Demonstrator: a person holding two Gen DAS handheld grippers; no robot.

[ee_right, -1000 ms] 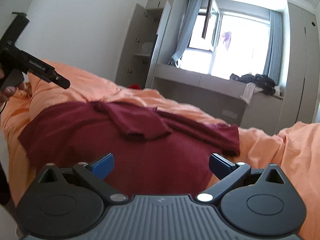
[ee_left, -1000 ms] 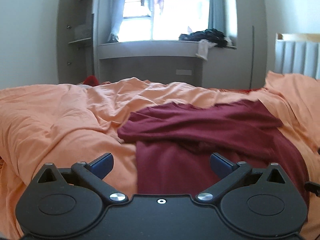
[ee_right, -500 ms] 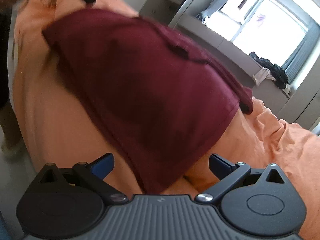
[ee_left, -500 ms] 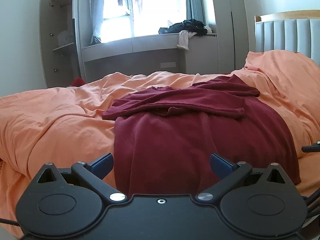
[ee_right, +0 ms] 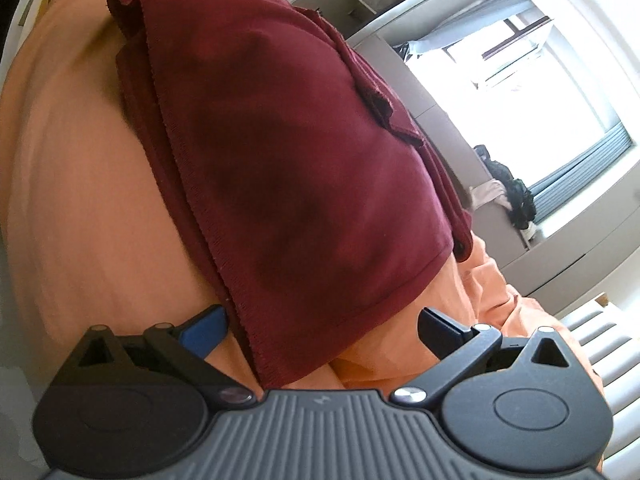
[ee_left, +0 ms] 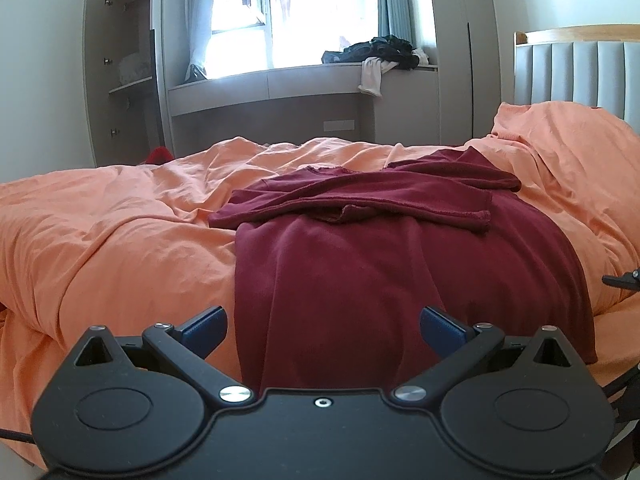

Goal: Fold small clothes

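Observation:
A dark red long-sleeved shirt point(ee_left: 380, 264) lies on the orange bedcover point(ee_left: 120, 240), both sleeves folded across its chest, its hem hanging toward the near bed edge. My left gripper point(ee_left: 322, 326) is open and empty, low at the hem's left part. In the tilted right wrist view the shirt point(ee_right: 288, 168) fills the middle. My right gripper point(ee_right: 322, 326) is open, and the hem's corner lies between its blue fingers point(ee_right: 204, 328), not clamped. A bit of the right gripper shows at the right edge of the left wrist view point(ee_left: 624, 280).
A grey padded headboard point(ee_left: 576, 72) stands at the right. Beyond the bed are a window ledge point(ee_left: 280, 76) with a pile of dark clothes point(ee_left: 380, 50) and an open wardrobe point(ee_left: 124, 80). A red item point(ee_left: 160, 155) lies past the bed's far edge.
My left gripper has drawn back and lower toward the hem. My right gripper has swung down and rolled sideways to the shirt's hem corner. Both stayed open.

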